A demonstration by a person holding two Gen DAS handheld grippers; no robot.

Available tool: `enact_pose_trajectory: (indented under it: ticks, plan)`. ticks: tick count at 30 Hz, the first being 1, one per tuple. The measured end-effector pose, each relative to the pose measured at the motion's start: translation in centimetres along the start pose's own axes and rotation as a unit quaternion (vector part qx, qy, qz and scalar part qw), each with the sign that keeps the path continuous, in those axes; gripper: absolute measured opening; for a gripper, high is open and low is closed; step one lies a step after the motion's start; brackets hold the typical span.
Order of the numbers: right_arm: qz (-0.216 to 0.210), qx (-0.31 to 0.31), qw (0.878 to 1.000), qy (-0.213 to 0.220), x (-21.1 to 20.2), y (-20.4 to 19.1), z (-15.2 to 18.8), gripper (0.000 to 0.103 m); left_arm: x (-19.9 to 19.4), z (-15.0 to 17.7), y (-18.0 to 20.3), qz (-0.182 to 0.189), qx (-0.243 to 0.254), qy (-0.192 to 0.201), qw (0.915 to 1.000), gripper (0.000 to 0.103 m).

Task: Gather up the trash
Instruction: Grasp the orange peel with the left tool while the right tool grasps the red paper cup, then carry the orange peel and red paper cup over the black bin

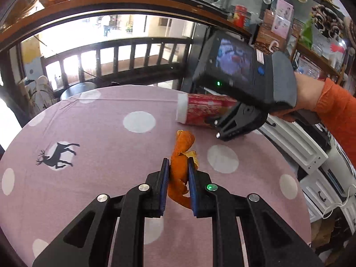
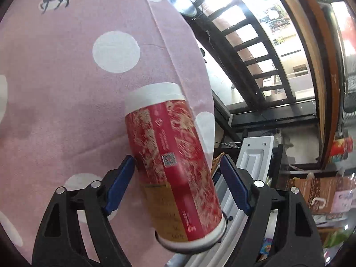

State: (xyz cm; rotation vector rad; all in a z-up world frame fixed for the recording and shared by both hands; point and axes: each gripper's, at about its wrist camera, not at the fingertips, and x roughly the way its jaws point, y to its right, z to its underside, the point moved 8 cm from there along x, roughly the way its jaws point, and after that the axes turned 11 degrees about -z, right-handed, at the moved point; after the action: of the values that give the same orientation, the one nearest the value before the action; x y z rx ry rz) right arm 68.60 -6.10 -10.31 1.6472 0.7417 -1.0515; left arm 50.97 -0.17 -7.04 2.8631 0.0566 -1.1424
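Observation:
A curled strip of orange peel point(image 1: 180, 149) is pinched between the blue pads of my left gripper point(image 1: 178, 160), which is shut on it just above the pink dotted tablecloth point(image 1: 100, 133). A red can with a white lid point(image 1: 207, 109) lies on its side at the table's far right rim. In the right wrist view the red can point(image 2: 169, 133) sits between the fingers of my right gripper point(image 2: 176, 159). The left pad is at its side, and a gap shows at the right pad, so the gripper is open. A hand in an orange sleeve point(image 1: 340, 115) holds the right gripper point(image 1: 220, 125).
White drawer units point(image 1: 296, 142) stand close beside the table's right edge point(image 2: 255, 153). A dark wooden railing point(image 1: 115, 55) and window run behind the table. Crowded shelves point(image 1: 278, 22) fill the right wall. A woven basket point(image 2: 311, 191) sits low on the right.

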Motion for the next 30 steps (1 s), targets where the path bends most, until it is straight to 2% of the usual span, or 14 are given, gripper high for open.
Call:
enact_pose_trajectory:
  ticks: [4, 5, 7, 12, 15, 19, 24, 30]
  plan:
    - [0.034, -0.052, 0.998, -0.032, 2.6, -0.7, -1.2, 0.078, 0.5, -0.3, -2.2, -0.004, -0.032, -0.007, 0.9995, 0.017]
    - [0.033, -0.052, 0.998, -0.026, 2.5, -0.6, -1.5, 0.072, 0.5, -0.3, -2.4, -0.003, -0.035, -0.007, 0.9993, 0.017]
    - [0.032, -0.030, 0.999, -0.020, 2.1, -0.1, -1.4, 0.071, 0.4, -0.2, -2.4, 0.003, -0.039, -0.010, 0.9992, 0.017]
    - [0.050, 0.032, 0.997, 0.049, -1.7, 1.0, 0.6, 0.070, 0.1, 0.2, -0.4, 0.017, -0.027, -0.010, 0.9995, 0.017]
    - [0.053, 0.095, 0.988, 0.107, -5.5, 1.7, 4.0, 0.069, -0.2, 0.1, 0.9, 0.029, -0.011, -0.005, 0.9995, 0.017]
    - [0.054, 0.180, 0.968, 0.168, -10.3, 1.5, 10.8, 0.069, -0.8, 0.6, 4.0, 0.060, 0.012, -0.003, 0.9981, 0.017]
    - [0.061, 0.240, 0.945, 0.214, -14.8, -0.7, 18.3, 0.069, -2.7, 1.9, 8.9, 0.091, 0.059, 0.003, 0.9942, 0.017]
    - [0.054, 0.300, 0.923, 0.236, -18.5, -4.9, 26.0, 0.069, -6.7, 4.1, 14.8, 0.118, 0.116, 0.026, 0.9858, 0.017]
